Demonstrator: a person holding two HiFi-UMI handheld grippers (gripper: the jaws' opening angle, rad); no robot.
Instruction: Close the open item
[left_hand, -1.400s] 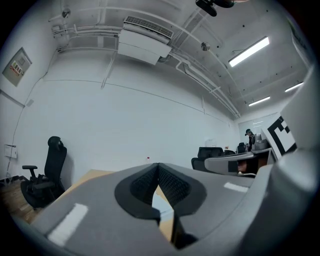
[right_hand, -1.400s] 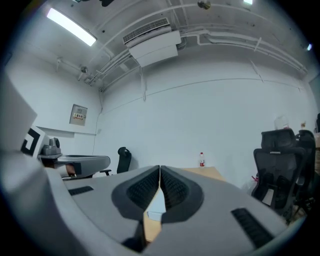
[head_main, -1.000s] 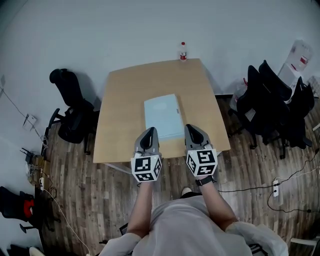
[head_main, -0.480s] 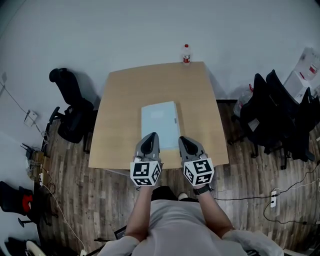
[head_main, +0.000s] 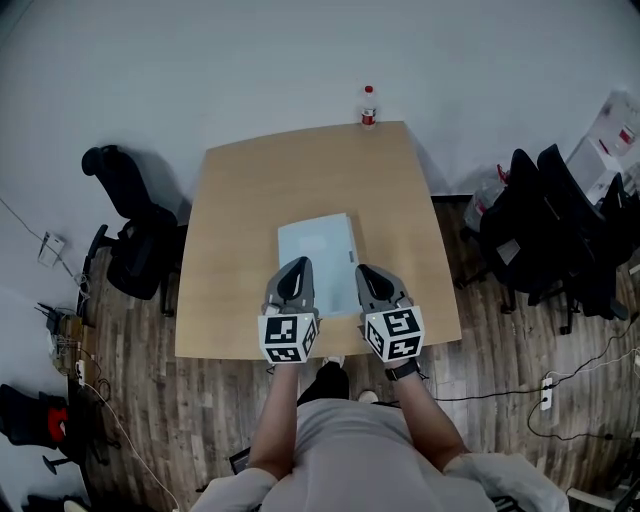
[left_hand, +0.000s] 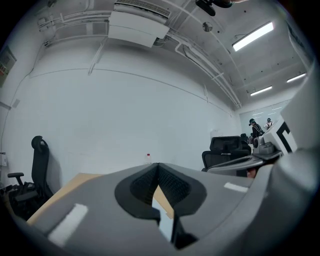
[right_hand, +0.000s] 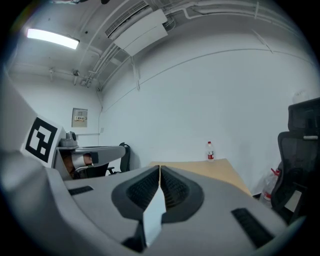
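Observation:
A flat pale blue item lies on the wooden table, near its front edge. From above I cannot tell whether it is open. My left gripper hovers over the item's near left corner, jaws shut with nothing between them. My right gripper hangs just off the item's near right corner, also shut and empty. In the left gripper view the jaws meet at the tips, with a sliver of the pale item below. The right gripper view shows the same closed tips and pale item.
A small bottle with a red label stands at the table's far edge. A black office chair sits left of the table. Several dark chairs crowd the right side. Cables trail on the wood floor.
The right gripper has drawn in leftward toward the left one, close to the item's right edge. The head view has shifted a little. Both grippers stay shut.

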